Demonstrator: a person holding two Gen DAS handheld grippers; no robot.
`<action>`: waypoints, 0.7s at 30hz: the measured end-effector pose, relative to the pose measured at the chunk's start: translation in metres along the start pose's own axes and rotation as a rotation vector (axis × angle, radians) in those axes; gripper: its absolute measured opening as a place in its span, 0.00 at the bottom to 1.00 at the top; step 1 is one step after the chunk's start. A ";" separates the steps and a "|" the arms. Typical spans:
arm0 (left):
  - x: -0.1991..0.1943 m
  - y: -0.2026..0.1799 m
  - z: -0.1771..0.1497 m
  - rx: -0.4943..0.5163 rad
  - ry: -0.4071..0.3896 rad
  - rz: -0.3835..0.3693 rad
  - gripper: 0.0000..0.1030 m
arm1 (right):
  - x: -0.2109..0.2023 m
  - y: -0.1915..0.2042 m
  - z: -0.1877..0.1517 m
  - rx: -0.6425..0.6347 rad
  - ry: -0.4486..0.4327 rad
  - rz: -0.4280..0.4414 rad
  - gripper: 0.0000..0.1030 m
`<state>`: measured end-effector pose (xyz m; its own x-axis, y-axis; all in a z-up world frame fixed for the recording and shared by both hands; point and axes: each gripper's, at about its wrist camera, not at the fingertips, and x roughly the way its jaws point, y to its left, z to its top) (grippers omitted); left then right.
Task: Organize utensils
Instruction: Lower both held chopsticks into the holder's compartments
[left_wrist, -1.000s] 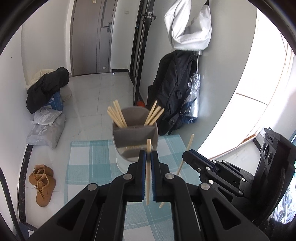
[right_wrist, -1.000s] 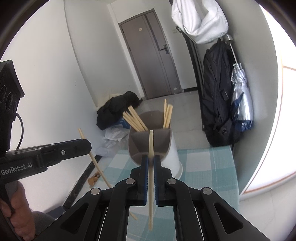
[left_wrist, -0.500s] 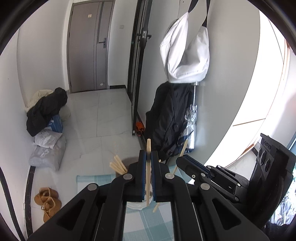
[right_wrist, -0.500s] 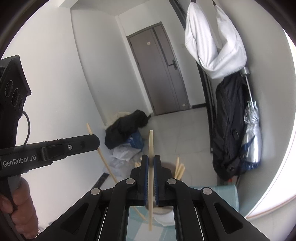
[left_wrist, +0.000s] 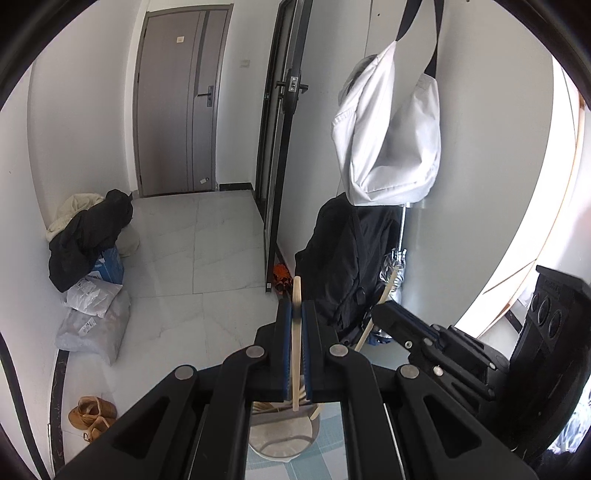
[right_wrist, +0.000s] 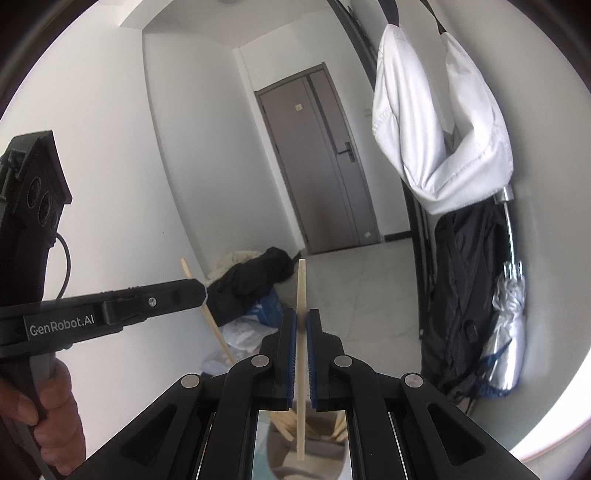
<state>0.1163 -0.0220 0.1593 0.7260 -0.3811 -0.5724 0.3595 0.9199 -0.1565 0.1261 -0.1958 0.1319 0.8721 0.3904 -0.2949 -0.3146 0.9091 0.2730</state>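
A pale wooden chopstick is standing nearly upright between the blue-padded black fingers of the left gripper, which are clamping on it. A second pale wooden chopstick is being pinched the same way by the fingers of the right gripper, its ends sticking out above and below the pads. Beneath both, a round grey-and-white utensil holder is sitting on a teal-and-white checked cloth on the table, with more chopsticks leaning inside it. In the right wrist view, a hand is gripping the left gripper's handle. Farther off, a white bag is hanging on the wall above a black backpack, and a grey door is closing off the tiled hallway.
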 end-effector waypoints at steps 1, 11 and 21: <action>0.004 0.002 0.001 0.001 0.001 0.003 0.01 | 0.004 -0.002 0.004 0.002 -0.003 -0.003 0.05; 0.047 0.026 -0.017 -0.017 0.032 0.012 0.01 | 0.042 -0.017 -0.002 0.028 0.014 -0.008 0.05; 0.071 0.046 -0.031 -0.051 0.068 0.008 0.01 | 0.073 -0.031 -0.037 0.078 0.060 -0.016 0.05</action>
<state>0.1660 -0.0041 0.0865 0.6864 -0.3679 -0.6273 0.3222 0.9272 -0.1913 0.1856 -0.1904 0.0683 0.8518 0.3865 -0.3537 -0.2691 0.9020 0.3376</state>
